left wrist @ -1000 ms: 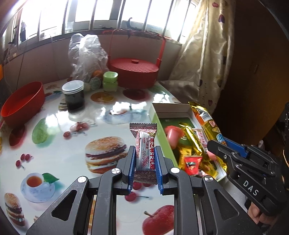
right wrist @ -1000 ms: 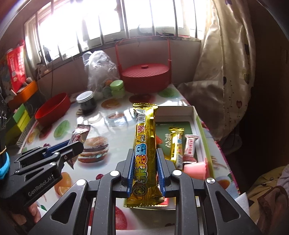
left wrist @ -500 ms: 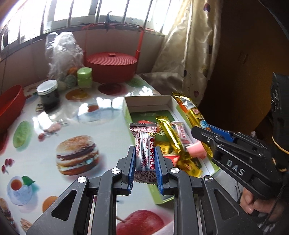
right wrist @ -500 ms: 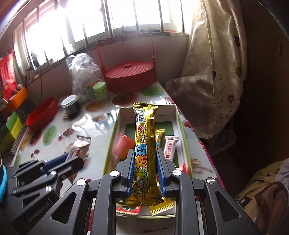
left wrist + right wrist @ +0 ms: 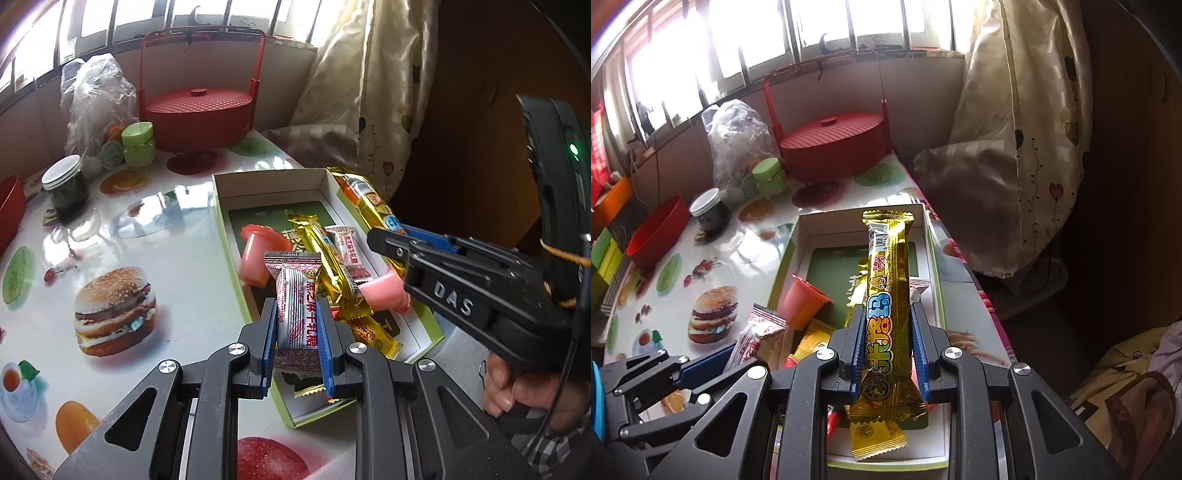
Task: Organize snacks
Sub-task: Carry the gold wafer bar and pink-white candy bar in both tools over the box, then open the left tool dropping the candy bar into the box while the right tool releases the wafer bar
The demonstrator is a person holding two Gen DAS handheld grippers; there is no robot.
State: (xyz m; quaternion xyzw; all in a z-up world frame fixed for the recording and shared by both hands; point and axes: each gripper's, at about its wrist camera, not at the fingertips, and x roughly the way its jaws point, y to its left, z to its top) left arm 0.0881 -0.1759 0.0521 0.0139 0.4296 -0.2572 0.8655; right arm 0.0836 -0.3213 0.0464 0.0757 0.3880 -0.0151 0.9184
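The white candy bar (image 5: 297, 314) with red lettering stands upright between the blue pads of the left gripper (image 5: 297, 325), whose jaws are closed on its lower half; its crimped top edge rises above the fingertips. It hangs over the near left part of the box (image 5: 273, 184) — a shallow white carton with green outer sides, lying open on the table (image 5: 177, 266) at the right edge. In the right wrist view the same candy bar (image 5: 759, 332) shows at lower left, just beside the box's left wall.

The right gripper (image 5: 888, 336) has its jaws clamped on the long gold snack bar (image 5: 886, 314), which points away from the camera along the length of the box, above its middle. From the left wrist view that gold snack bar (image 5: 373, 206) slants over the box's right wall, with the right gripper (image 5: 384, 240) coming in from the right and a hand (image 5: 517, 395) around its grip.

Inside the box lie a pink jelly cup (image 5: 258, 254) on its side, a second pink cup (image 5: 384, 295) near the right wall, another gold bar (image 5: 328, 262), a small red-and-white candy (image 5: 349, 254) and some yellow packets (image 5: 373, 332) at the near end.

Farther off on the table — printed with burgers and fruit — stand a red lidded basket (image 5: 199, 110) with a tall handle, a clear plastic bag (image 5: 96, 99), a green jar (image 5: 138, 144), a dark jar (image 5: 66, 190) with a white lid, and a red bowl (image 5: 659, 232). A curtain (image 5: 369, 85) hangs behind the box.
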